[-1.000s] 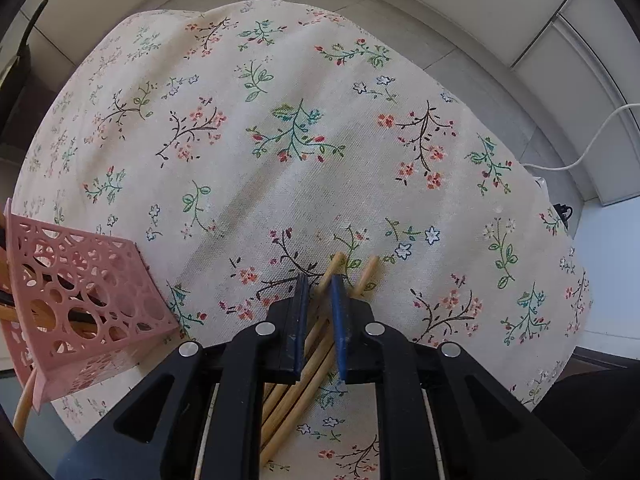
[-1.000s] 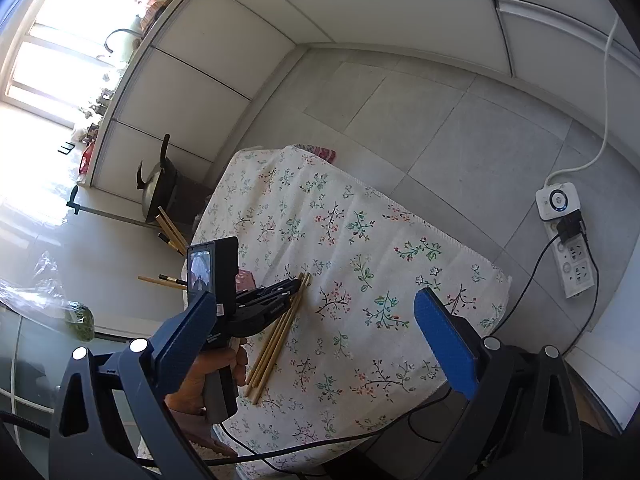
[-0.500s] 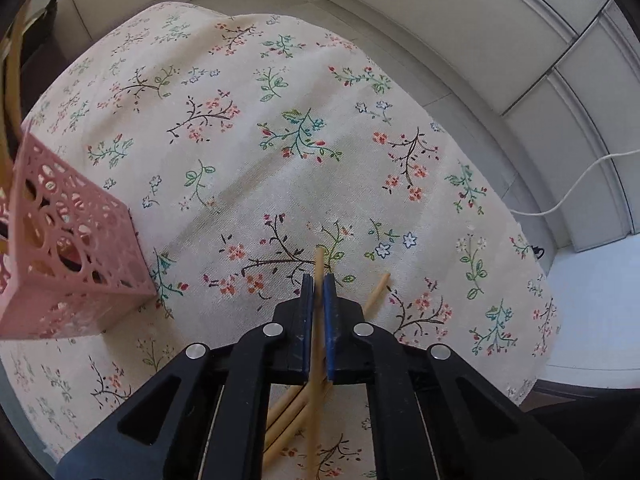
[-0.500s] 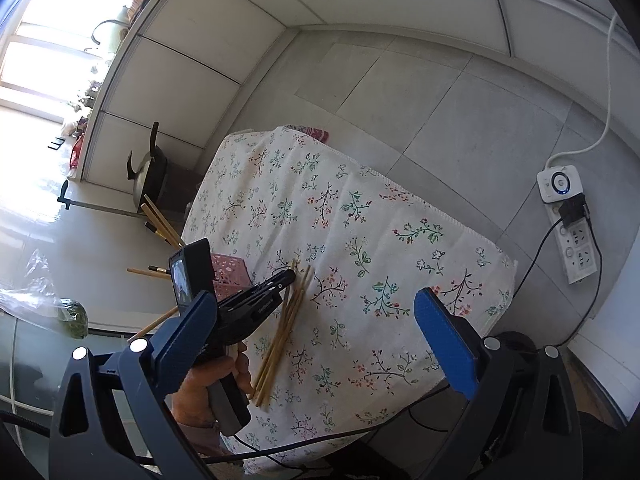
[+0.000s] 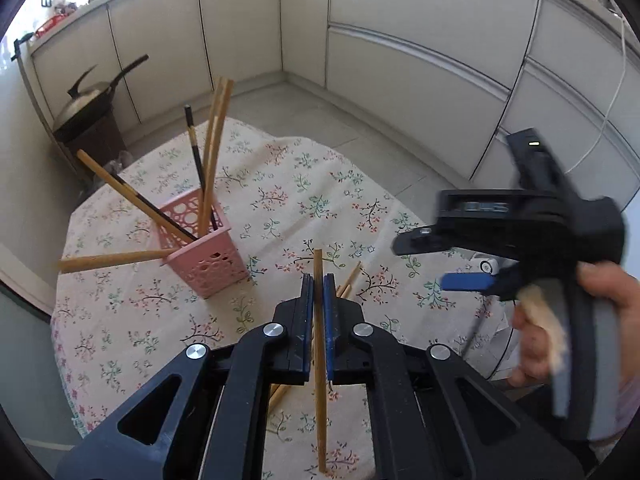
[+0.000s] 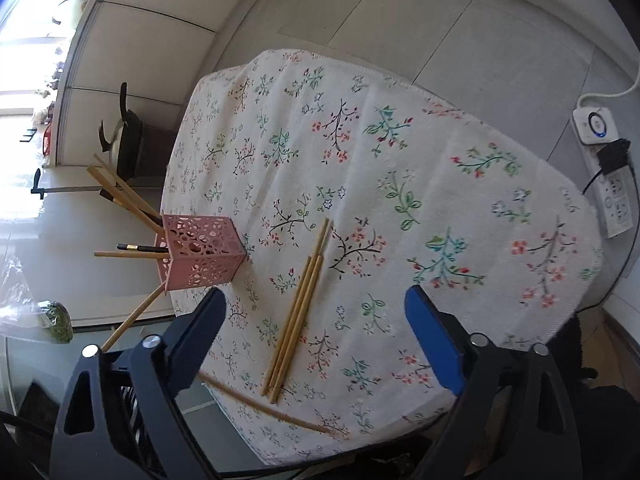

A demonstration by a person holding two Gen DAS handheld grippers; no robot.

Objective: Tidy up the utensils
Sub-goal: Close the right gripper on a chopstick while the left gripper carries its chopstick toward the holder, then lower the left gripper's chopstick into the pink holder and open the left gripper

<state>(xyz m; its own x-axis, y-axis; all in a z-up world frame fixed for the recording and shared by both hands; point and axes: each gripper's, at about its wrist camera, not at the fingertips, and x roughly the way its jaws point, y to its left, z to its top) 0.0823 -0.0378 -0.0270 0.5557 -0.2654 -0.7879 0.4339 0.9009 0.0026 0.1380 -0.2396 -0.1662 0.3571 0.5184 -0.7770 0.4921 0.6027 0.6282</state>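
My left gripper [image 5: 318, 280] is shut on one wooden chopstick [image 5: 319, 360] and holds it above the floral tablecloth [image 5: 280, 200]. A pink perforated basket [image 5: 204, 248] stands ahead to the left with several chopsticks leaning in it. My right gripper [image 6: 316, 312] is open and empty, above three loose chopsticks [image 6: 298, 308] lying on the cloth; it also shows at the right of the left wrist view [image 5: 440, 260]. The basket [image 6: 200, 252] is to their left. The held chopstick [image 6: 264, 408] shows low in the right wrist view.
The table edges drop off to a tiled floor [image 6: 400, 8]. A wok [image 5: 88, 100] sits on a dark stand beyond the table. A power strip [image 6: 608, 184] with cables lies on the floor at right. White cabinets [image 5: 400, 60] line the walls.
My left gripper closed on one chopstick and lifted it off the pile, tilting up toward the basket. My right gripper moved in over the remaining chopsticks, still open.
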